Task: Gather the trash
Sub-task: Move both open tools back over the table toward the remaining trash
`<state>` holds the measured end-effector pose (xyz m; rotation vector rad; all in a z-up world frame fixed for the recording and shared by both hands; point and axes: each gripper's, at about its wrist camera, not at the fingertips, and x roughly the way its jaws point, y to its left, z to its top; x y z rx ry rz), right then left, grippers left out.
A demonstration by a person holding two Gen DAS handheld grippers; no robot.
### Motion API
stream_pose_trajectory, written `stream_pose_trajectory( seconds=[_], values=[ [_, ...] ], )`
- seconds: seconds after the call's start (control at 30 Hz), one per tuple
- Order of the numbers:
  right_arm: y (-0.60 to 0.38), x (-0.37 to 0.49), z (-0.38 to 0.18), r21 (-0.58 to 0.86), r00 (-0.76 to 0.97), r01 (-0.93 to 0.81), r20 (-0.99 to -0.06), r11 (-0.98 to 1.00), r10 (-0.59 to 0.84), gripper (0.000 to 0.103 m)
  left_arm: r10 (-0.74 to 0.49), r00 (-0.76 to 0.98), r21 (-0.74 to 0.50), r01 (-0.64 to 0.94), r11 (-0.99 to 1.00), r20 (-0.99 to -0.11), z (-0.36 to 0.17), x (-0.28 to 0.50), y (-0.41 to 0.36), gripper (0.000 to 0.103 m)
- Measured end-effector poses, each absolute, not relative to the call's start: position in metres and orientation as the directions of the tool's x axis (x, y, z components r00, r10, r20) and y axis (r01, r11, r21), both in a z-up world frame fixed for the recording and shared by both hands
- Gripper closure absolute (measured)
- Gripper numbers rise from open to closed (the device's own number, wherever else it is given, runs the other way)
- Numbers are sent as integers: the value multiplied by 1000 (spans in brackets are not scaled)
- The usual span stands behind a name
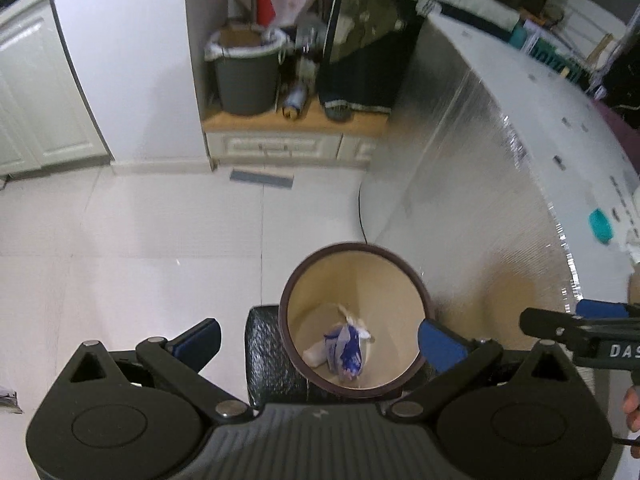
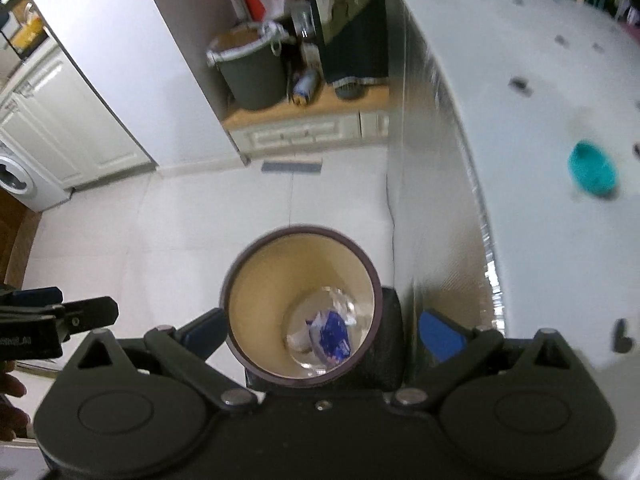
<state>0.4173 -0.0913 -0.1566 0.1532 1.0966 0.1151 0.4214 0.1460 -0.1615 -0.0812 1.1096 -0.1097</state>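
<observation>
A round bin (image 1: 356,320) with a dark brown rim and tan inside stands on the floor beside the table. A crumpled blue and white wrapper (image 1: 346,350) lies at its bottom with white scraps. My left gripper (image 1: 320,340) is open and empty above the bin. In the right wrist view the same bin (image 2: 302,312) holds the wrapper (image 2: 332,338) and a clear scrap. My right gripper (image 2: 320,332) is open and empty right over the bin's mouth. The right gripper (image 1: 576,328) also shows at the right edge of the left wrist view.
A white table (image 2: 520,160) with a silvery side stands to the right, with a teal cup (image 2: 592,172) on top. A grey bucket (image 1: 248,72) sits on a low wooden shelf at the back. White tiled floor (image 1: 140,240) lies to the left. A washing machine (image 2: 20,180) stands at far left.
</observation>
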Motion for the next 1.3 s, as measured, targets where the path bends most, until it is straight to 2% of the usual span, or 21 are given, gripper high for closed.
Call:
stream_pose_trajectory(
  seconds=[0.4, 0.67, 0.93, 1.3],
  values=[
    [-141, 334, -66, 192, 671, -54, -720, 980, 178, 0, -130, 615, -138, 34, 990, -778, -80, 349, 117, 0],
    [-205, 267, -30, 155, 749, -48, -648, 987, 138, 0, -135, 693, -133, 57, 989, -708, -42, 292, 56, 0],
    [-281, 210, -16, 119, 784, -14, -615, 993, 84, 0, -184, 737, -156, 108, 982, -651, -26, 248, -24, 0],
    [-383, 161, -28, 99, 785, 28, -618, 995, 40, 0, -259, 724, -176, 190, 966, -639, -28, 221, -131, 0]
  ],
)
